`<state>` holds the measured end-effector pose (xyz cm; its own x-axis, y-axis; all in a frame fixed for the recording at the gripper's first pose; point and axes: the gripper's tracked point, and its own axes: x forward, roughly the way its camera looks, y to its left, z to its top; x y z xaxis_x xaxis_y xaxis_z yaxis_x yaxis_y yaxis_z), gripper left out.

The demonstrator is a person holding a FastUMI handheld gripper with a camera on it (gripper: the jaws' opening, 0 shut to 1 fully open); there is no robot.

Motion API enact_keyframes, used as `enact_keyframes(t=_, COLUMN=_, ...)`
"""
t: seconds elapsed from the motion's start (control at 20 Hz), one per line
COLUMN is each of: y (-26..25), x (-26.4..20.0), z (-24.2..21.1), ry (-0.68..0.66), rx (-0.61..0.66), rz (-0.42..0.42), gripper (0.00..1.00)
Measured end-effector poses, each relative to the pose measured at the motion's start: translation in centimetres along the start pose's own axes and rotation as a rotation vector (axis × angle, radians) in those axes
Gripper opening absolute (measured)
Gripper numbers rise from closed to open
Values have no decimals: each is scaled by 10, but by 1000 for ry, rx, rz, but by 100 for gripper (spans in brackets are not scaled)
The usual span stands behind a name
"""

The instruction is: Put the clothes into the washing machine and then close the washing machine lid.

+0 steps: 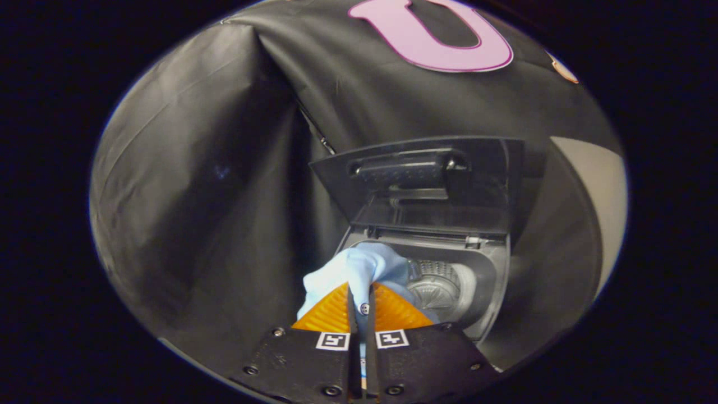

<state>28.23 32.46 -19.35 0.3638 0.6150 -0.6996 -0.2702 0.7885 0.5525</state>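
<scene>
The tool (359, 292) is clamped on the light blue garment (359, 266) over the washing machine (493, 280) opening; release and closing the raised lid (426, 179) remain.

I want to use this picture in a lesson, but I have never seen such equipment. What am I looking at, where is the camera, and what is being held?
There is no robot here: a person carries a handheld pair of tongs, and the camera rides on them, looking forward along their two fingers. That explains the round, bulging view.

The fingers are closed together, pinching a light blue cloth; a small button shows between them. Just beyond them sits a small top-loading washing machine. Its lid stands open, tilted back, and the shiny drum shows inside. The cloth hangs at the machine's opening, partly hiding the drum. Behind it all hangs the booth's dark cloth wall.

The cloth is not yet dropped in.
</scene>
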Motion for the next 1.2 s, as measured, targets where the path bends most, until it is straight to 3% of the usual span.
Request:
enact_keyframes(t=0.05, y=-8, x=9, z=-8, ry=12, rx=-14, rz=-11, gripper=4)
enact_keyframes(t=0.15, y=-15, x=22, z=-10, ry=25, rx=-68, rz=-42, gripper=17)
enact_keyframes(t=0.3, y=-5, x=21, z=-2, ry=0, rx=-46, rz=-26, gripper=51)
enact_keyframes(t=0.55, y=-12, x=19, z=-3, ry=-9, rx=-55, rz=-40, gripper=47)
enact_keyframes(t=1.05, y=-26, x=10, z=-2, ry=-28, rx=-29, rz=-49, gripper=50)
enact_keyframes(t=1.15, y=-26, x=6, z=-2, ry=-31, rx=-28, rz=-46, gripper=55)
enact_keyframes(t=1.2, y=-25, x=5, z=0, ry=-34, rx=-27, rz=-47, gripper=66)
